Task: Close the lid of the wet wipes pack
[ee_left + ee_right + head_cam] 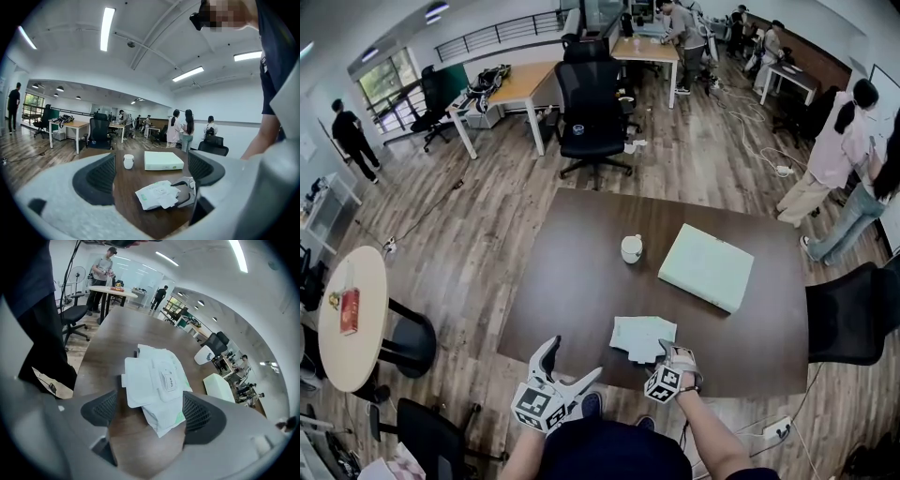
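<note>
Approach step: the right claw (151, 413), wide like the left claw (152, 171), hovers by the wet wipes pack (164, 399) at the table's (581, 281) near edge; next, flip its open lid (139, 383) shut.

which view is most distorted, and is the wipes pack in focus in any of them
Head view: mild fisheye, the table edges bow, the wet wipes pack small but crisp. Left gripper view: dark round vignette, ceiling strip light blown out, near fingers soft. Right gripper view: strongest bending, the table curves away, yet the pack's OPEN tab is readable.
</note>
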{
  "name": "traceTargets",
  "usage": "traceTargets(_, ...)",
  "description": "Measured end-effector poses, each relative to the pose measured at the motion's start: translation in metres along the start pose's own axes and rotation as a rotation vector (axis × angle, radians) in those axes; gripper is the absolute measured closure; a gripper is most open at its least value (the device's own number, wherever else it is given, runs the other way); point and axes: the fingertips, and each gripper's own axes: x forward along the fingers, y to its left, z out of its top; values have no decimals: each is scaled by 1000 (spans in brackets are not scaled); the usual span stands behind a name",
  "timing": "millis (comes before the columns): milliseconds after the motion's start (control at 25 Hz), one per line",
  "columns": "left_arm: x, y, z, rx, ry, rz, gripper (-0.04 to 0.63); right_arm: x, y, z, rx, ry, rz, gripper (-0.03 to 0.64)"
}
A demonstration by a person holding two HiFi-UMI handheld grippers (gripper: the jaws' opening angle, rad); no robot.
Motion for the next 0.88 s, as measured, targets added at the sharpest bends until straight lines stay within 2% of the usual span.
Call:
traceTargets(240,-2,1,-3,-2,4,7,124,7,-10,-14,45,48,-37,175)
traceTargets(400,0,-1,-3,-2,5,11,125,1,-19,-18,131,41,-46,172)
traceTargets(880,-2,0,-4,-17,2,-3,124,-17,-37,-31,575,-48,-67,173)
